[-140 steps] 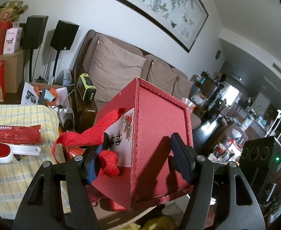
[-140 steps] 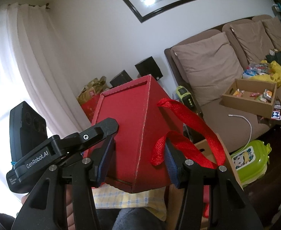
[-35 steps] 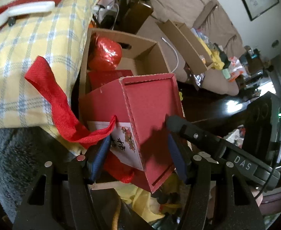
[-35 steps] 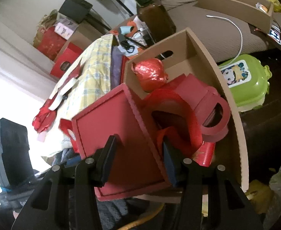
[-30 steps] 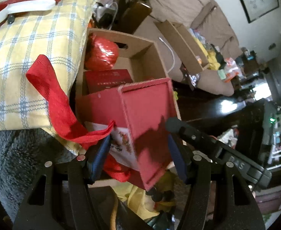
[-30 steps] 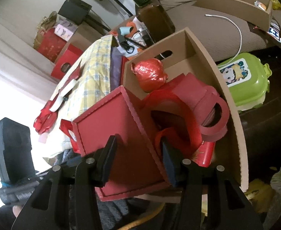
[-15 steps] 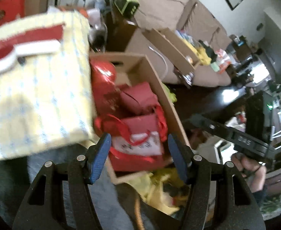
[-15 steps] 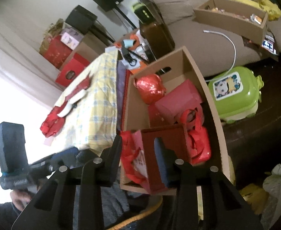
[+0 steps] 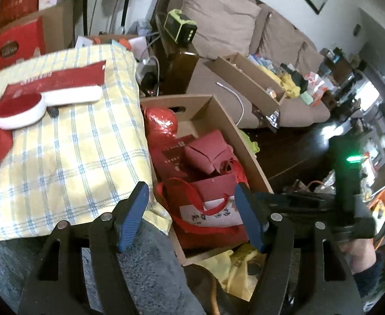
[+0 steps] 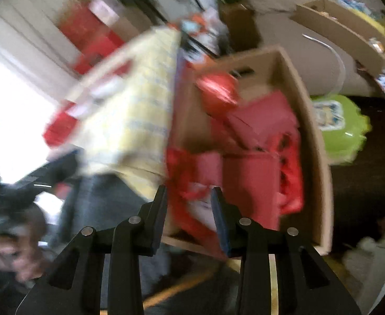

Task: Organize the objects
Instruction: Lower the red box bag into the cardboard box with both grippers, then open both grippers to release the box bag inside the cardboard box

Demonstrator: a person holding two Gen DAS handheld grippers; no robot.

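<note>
The red gift box (image 9: 213,204) with a red ribbon handle and a white label lies inside the brown cardboard box (image 9: 234,128), on other red packages and a red foil ball (image 9: 161,120). My left gripper (image 9: 191,191) hovers above it, its jaws opening, and nothing is between the blue pads. The right wrist view is blurred. There my right gripper (image 10: 189,191) stands over the near end of the cardboard box (image 10: 315,141), jaws narrowly apart and empty, with the red gift box (image 10: 247,183) below them.
Left of the box a yellow checked cloth (image 9: 69,136) carries a white-and-red brush (image 9: 42,102) and a red packet (image 9: 61,78). A sofa (image 9: 218,21) with a shallow cardboard tray (image 9: 244,76) stands behind. A green container (image 10: 339,128) sits right of the box. A yellow bag (image 9: 234,270) lies at its near end.
Both grippers let go of the red gift box, which now lies in the cardboard box. Both have pulled up and back. The right jaws narrowed, and that view is now blurred.
</note>
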